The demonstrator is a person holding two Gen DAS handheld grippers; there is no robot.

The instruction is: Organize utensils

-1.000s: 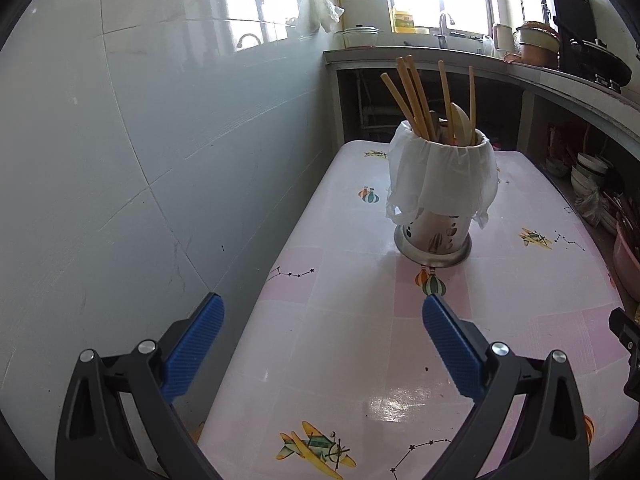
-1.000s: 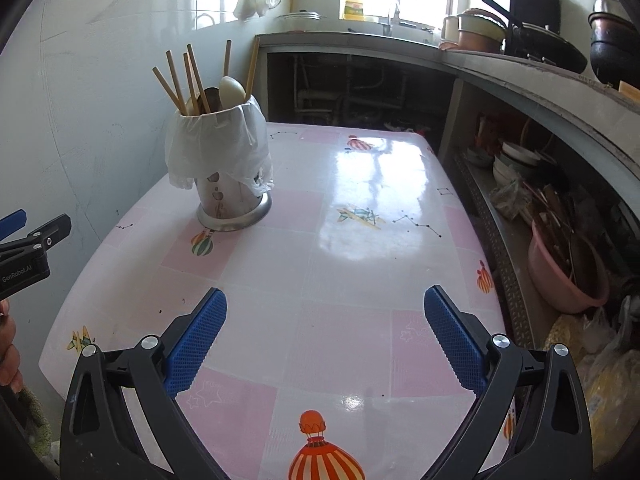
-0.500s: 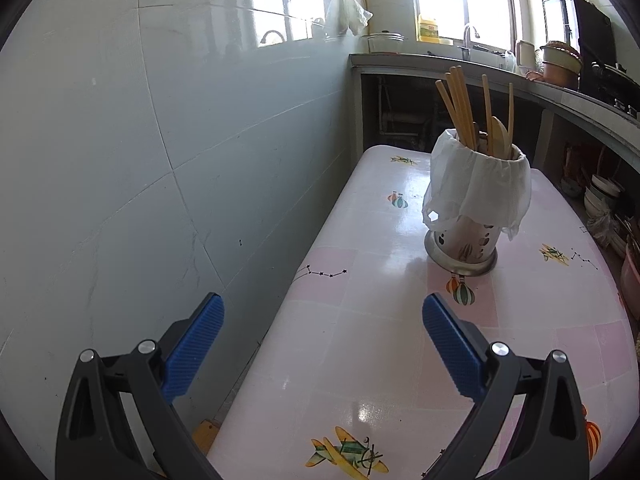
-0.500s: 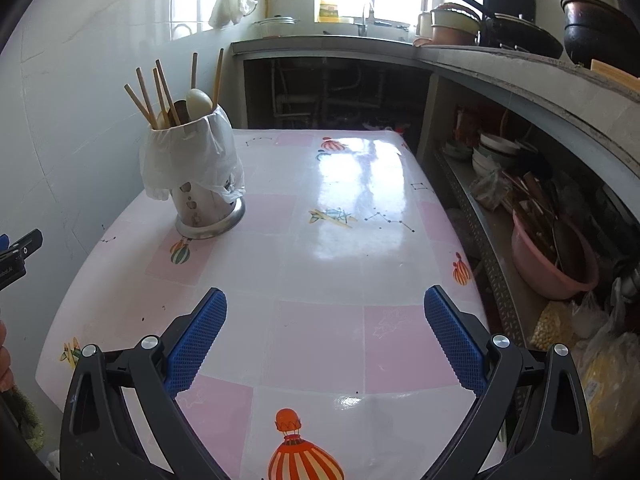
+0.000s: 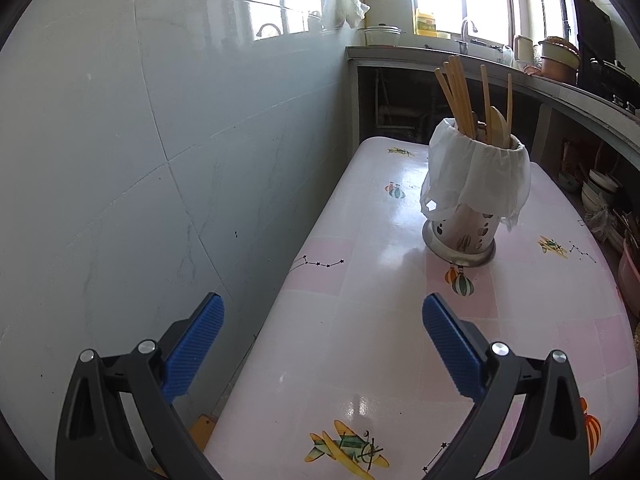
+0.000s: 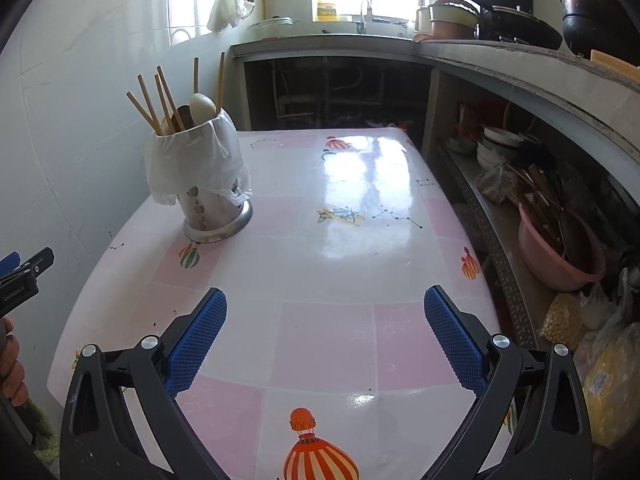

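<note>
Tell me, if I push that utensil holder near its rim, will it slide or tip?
The utensil holder probably tips: it is tall, and the chopsticks stand high. Its flared metal base may help, though the glossy table cover looks slippery. The loose plastic bag would likely shift.

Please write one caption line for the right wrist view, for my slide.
Open right claw above the pink table; bag-lined utensil holder with chopsticks stands far left.
</note>
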